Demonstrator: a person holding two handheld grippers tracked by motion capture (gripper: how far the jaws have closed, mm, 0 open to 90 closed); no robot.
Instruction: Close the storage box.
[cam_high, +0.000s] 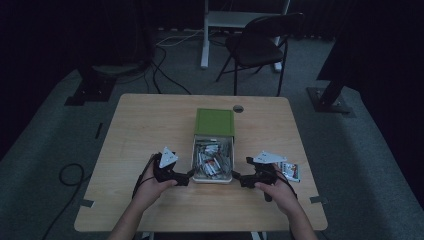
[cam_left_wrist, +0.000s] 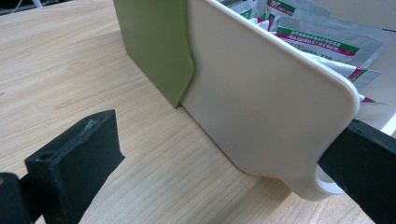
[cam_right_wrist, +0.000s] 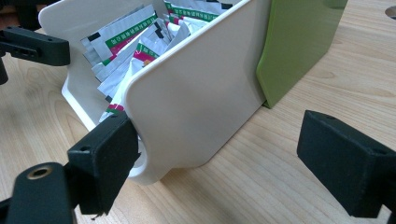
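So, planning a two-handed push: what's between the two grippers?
The white drawer, full of sachets, seen in the high view.

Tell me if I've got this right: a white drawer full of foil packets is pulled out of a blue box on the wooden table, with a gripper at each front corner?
Nearly. The box is green, not blue; the high view and both gripper views show it. The rest holds: the white drawer of foil packets is pulled out on the wooden table, with the left gripper and right gripper open at its front corners.
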